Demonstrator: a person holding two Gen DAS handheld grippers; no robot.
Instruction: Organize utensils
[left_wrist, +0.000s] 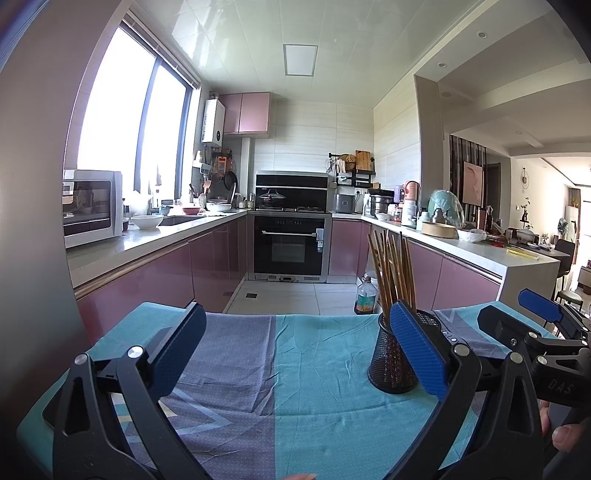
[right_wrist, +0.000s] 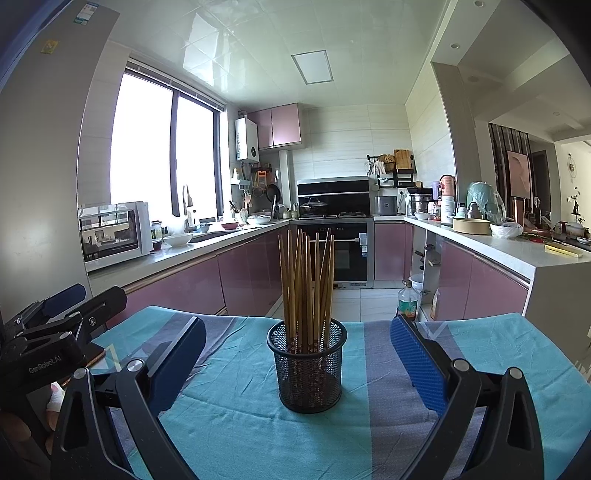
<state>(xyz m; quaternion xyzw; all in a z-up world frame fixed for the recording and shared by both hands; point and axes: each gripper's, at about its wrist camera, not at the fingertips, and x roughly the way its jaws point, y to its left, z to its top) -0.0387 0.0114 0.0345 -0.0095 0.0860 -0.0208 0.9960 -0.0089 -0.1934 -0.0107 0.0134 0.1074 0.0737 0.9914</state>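
Nearest, both tongs hover over the counter's teal-and-grey striped cloth (right_wrist: 236, 417), spread wide and holding nothing: the left tongs (left_wrist: 299, 354) and the right tongs (right_wrist: 297, 363). Between the right tongs' fingers stands a black mesh holder (right_wrist: 309, 369) with wooden chopsticks (right_wrist: 306, 284) upright inside. Beyond, an oven (right_wrist: 332, 251).
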